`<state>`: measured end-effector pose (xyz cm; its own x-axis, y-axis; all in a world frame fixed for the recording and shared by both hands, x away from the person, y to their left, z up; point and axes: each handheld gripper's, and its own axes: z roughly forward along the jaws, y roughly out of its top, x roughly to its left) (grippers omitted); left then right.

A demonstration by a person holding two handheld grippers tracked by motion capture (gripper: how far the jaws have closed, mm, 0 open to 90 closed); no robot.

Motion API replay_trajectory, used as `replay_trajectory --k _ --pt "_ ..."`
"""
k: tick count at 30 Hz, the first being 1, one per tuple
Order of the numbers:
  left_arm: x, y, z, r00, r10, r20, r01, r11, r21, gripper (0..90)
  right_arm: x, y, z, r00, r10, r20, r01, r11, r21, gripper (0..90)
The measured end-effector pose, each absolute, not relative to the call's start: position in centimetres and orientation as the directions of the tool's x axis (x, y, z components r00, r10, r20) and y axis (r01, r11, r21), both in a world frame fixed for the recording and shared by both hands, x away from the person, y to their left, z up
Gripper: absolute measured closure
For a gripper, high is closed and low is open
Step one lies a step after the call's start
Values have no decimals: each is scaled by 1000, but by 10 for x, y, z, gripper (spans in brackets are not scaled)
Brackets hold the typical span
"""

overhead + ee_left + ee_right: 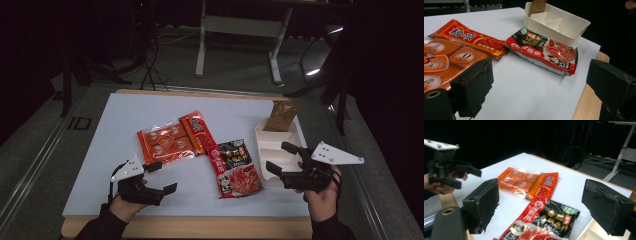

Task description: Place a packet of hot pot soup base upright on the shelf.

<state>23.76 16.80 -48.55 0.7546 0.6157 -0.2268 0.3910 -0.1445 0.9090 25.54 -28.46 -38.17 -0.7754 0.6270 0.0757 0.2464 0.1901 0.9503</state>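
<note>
An orange-and-red packet of blocks (167,142) (446,55) (524,180) lies flat mid-table. To its right lies a red-and-black packet (234,170) (544,50) (544,220), its right edge touching a white divided tray (260,142) (564,32). A brown packet (280,116) (537,6) stands in the tray's far compartment. My left gripper (161,177) (541,87) (454,173) is open near the front edge, just below the orange packet, with nothing between its pads. My right gripper (280,157) (544,205) is open over the tray's near part, holding nothing.
A white mat (125,120) covers the wooden table, whose front edge (190,225) shows below it. Beyond the table stands a white desk frame (240,25), and cables (150,65) lie on the grey floor. The surroundings are dark.
</note>
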Motion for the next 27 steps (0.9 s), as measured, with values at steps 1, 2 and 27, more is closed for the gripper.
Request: replay_trajectory --k 1,2,27 --pt "239 167 -485 756 615 -223 388 -147 910 91 252 -283 -382 -777 625 78 246 187 951 141" --pt "241 166 -484 760 609 -226 388 -145 910 110 249 -282 -383 -779 622 79 243 183 953 141" --pt "298 108 -471 755 603 -257 446 -186 875 278 218 -268 -405 -807 583 92 256 205 945 138"
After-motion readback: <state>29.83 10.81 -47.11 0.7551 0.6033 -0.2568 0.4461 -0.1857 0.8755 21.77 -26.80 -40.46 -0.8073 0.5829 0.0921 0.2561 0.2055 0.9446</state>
